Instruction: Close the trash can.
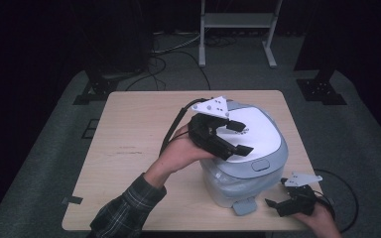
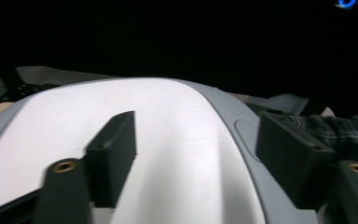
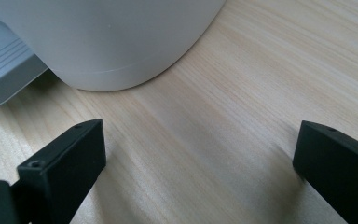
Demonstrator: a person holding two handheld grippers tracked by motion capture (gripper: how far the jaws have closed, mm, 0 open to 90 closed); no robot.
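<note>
White and grey cooker (image 1: 250,148) sits on the right half of the wooden table (image 1: 129,148), lid shut, grey tab (image 1: 244,207) at its near base. Left gripper (image 1: 238,137) is over the left part of the lid (image 1: 260,131), held by the left hand (image 1: 181,151), plaid sleeve (image 1: 126,206) coming from the near edge; grey plate (image 1: 211,105) on top, cable (image 1: 174,124) trailing left. Jaws wide apart, holding nothing. Left gripper view: left gripper (image 2: 196,154) has both black jaws spread just above the white lid (image 2: 168,116), grey rim (image 2: 242,140) curving under the right jaw; touching or hovering, cannot tell. Plaid sleeve (image 2: 349,133) at right in that view. Right gripper (image 1: 274,206) is low at the near right corner of the table, just right of the cooker base, held by the right hand (image 1: 322,218), pointing left toward the tab. Its jaws look spread, nothing between them. Right gripper view: right gripper (image 3: 198,154) has jaws far apart over bare table (image 3: 242,93), cooker (image 3: 107,37) wall ahead, ribbed grey tab (image 3: 4,65) at far left; jaws near the base, not touching it. White frame legs (image 1: 238,29) and cables on the floor beyond the table.
</note>
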